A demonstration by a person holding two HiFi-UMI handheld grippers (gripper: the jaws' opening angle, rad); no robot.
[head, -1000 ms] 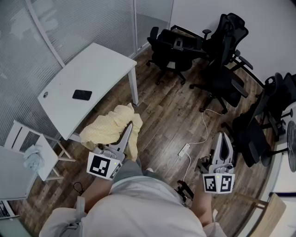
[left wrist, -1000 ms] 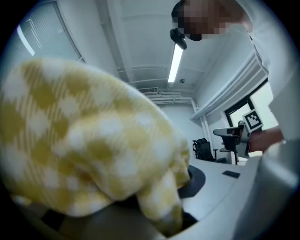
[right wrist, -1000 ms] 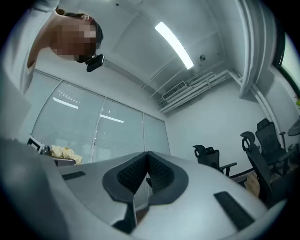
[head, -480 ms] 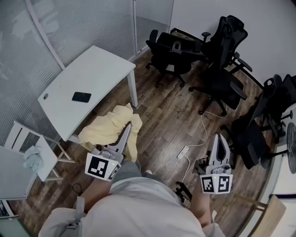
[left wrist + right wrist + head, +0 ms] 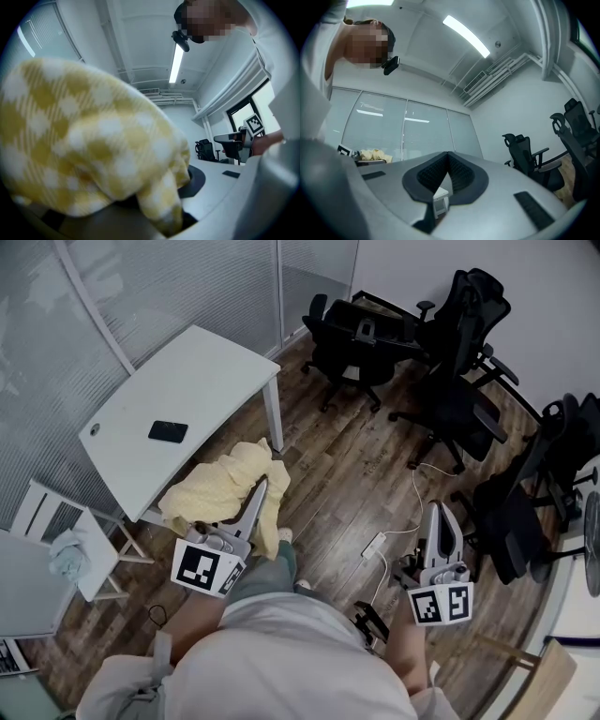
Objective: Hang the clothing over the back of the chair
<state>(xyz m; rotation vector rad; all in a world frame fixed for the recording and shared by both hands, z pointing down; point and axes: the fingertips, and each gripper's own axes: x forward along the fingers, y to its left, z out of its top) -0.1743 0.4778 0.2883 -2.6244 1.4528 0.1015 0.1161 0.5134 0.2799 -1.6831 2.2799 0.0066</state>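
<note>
The clothing [image 5: 220, 488] is a yellow-and-white checked garment bunched in a heap. My left gripper [image 5: 261, 486] is shut on it, low in front of the person's left leg and beside the white table. In the left gripper view the clothing [image 5: 93, 150] fills most of the picture and hides the jaws. My right gripper [image 5: 433, 514] hangs over the wooden floor at the right, shut with nothing in it. In the right gripper view the right gripper [image 5: 447, 165] shows its black pads pressed together. Black office chairs [image 5: 459, 399] stand beyond both grippers.
A white table [image 5: 216, 362] with a black phone [image 5: 168, 431] stands at the left. Below it is a small white chair [image 5: 89, 559] with a pale blue cloth [image 5: 66, 554]. A power strip [image 5: 373, 544] and cable lie on the floor. More black chairs [image 5: 352, 338] [image 5: 525, 512] crowd the far and right sides.
The right gripper has shifted a little to the left and rolled slightly. The left gripper keeps its hold on the clothing in the same spot.
</note>
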